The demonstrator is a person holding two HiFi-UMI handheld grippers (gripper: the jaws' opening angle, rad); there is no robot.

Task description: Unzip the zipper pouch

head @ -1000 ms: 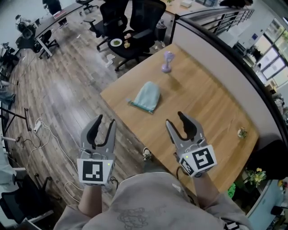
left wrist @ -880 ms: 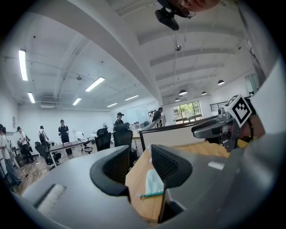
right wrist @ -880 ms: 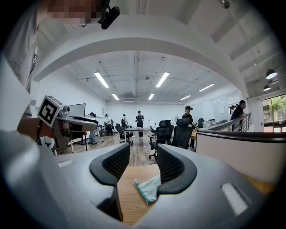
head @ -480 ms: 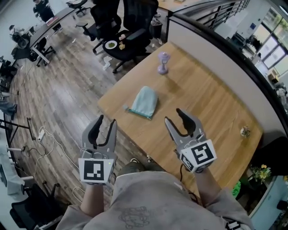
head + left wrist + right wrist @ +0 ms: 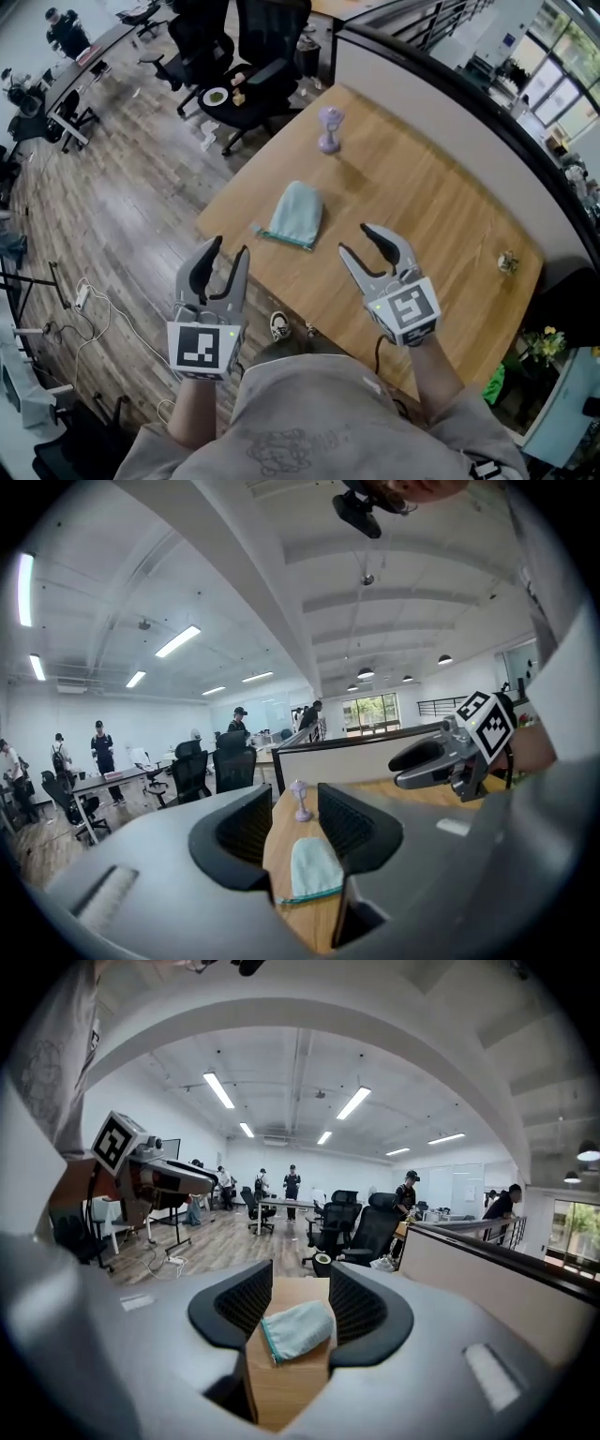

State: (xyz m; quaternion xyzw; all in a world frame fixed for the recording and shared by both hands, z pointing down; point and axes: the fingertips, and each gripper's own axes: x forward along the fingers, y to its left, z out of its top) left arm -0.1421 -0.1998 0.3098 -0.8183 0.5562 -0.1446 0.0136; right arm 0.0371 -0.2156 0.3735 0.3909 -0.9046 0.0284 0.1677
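Observation:
A pale teal zipper pouch [image 5: 295, 214] lies flat on the wooden table [image 5: 441, 216], its darker zipper edge toward the table's near-left corner. In the left gripper view the pouch [image 5: 312, 869] shows beyond the jaws; in the right gripper view the pouch [image 5: 298, 1328] also lies ahead between the jaws. My left gripper [image 5: 225, 255] hovers open off the table's near-left edge, above the floor. My right gripper [image 5: 367, 244] is open over the table, just right of the pouch and apart from it. Neither holds anything.
A small lilac stand-like object [image 5: 328, 129] stands on the table beyond the pouch. A tiny plant ornament [image 5: 507, 262] sits near the right edge. A curved partition [image 5: 450, 103] bounds the table's far side. Black office chairs [image 5: 258, 70] stand on the wooden floor behind.
The view has shifted so the table and pouch sit a little closer and lower in frame. Both grippers have crept forward toward the pouch and stay open.

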